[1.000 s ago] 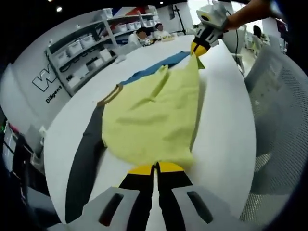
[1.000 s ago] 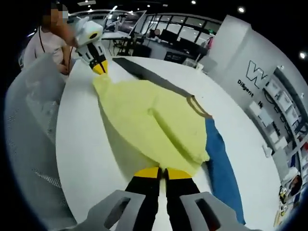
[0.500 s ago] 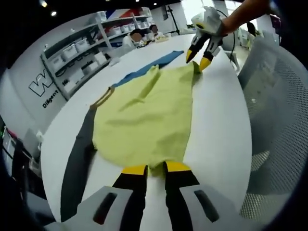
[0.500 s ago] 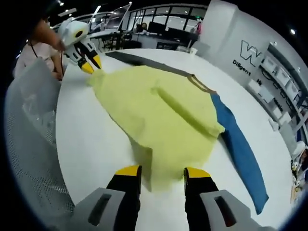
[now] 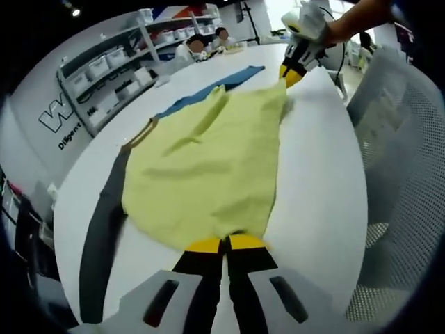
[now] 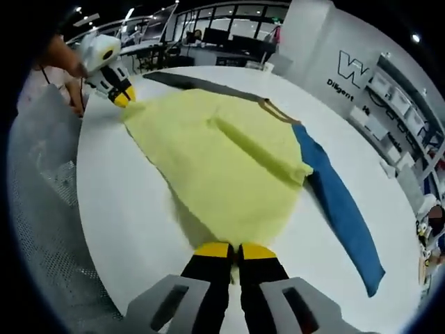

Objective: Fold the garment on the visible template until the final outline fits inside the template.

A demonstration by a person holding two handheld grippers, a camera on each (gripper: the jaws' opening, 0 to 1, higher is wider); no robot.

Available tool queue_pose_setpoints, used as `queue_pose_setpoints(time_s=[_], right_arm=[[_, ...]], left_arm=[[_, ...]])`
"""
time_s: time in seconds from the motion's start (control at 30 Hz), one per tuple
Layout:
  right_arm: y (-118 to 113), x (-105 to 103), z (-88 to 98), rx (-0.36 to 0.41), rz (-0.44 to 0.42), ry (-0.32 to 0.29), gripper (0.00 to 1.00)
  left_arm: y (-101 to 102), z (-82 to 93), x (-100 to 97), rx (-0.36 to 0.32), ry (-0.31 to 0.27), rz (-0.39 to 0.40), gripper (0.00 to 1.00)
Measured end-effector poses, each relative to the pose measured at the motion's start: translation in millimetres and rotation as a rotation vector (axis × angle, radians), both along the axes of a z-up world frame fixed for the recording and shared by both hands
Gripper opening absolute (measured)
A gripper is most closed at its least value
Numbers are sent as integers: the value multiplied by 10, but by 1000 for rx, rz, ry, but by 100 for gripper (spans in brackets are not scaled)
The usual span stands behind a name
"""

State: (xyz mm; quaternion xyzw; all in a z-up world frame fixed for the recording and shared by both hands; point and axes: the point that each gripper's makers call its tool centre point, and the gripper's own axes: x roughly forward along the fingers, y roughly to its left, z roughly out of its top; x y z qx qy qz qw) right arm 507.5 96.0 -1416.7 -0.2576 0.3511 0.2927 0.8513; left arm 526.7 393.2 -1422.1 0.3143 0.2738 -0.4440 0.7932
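A yellow garment (image 5: pixel 208 160) lies spread flat on the white table (image 5: pixel 320 195), over a template with a dark grey part (image 5: pixel 97 229) and a blue part (image 5: pixel 208 87). My left gripper (image 5: pixel 224 243) is shut on the garment's near edge. My right gripper (image 5: pixel 292 72), held by a hand, pinches the far corner. In the right gripper view the same garment (image 6: pixel 215 160) stretches from my right gripper (image 6: pixel 236 250), shut on its edge, to the left gripper (image 6: pixel 124 99) at the far end. The blue part (image 6: pixel 341 209) and the grey strip (image 6: pixel 201 85) stick out beyond the cloth.
A grey mesh chair (image 5: pixel 403 174) stands against the table's long edge, also seen as mesh (image 6: pixel 42 209) in the right gripper view. Shelves with white bins (image 5: pixel 111 69) line the wall. People sit at the table's far end (image 5: pixel 208 45).
Half a second ago both grippers stood open just off the garment's edge; now both are shut on it again. The cloth lies flatter and more stretched between them.
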Motion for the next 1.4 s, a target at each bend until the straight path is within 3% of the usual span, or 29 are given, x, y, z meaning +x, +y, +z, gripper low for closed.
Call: queue_pose_setpoints(time_s=[0.23, 0.43, 0.53, 0.67, 0.83, 1.0, 1.1, 1.23, 1.4], right_arm=[[39, -65, 107, -2, 64, -19, 0], [121, -196, 106, -9, 128, -9, 0], [166, -327, 81, 18, 148, 29, 0], [191, -462, 50, 14, 181, 46, 0], [218, -609, -32, -10, 222, 80, 0], [281, -739, -96, -23, 262, 108, 0], [302, -785, -117, -26, 273, 122, 0], [310, -841, -158, -31, 296, 137, 0], [368, -806, -53, -11, 308, 93, 9]], left_arm=[[148, 112, 20, -36, -1, 21, 1], [180, 149, -67, -58, 9, -8, 1], [173, 178, -144, -116, 61, -19, 1], [250, 164, -156, -114, 82, -19, 1], [274, 137, -241, -142, 176, -17, 1], [344, 87, -298, -127, 214, -32, 1], [397, 81, -308, -110, 189, -49, 4], [413, 155, -325, -140, 177, -44, 16], [319, 319, -301, -183, 99, -75, 23]])
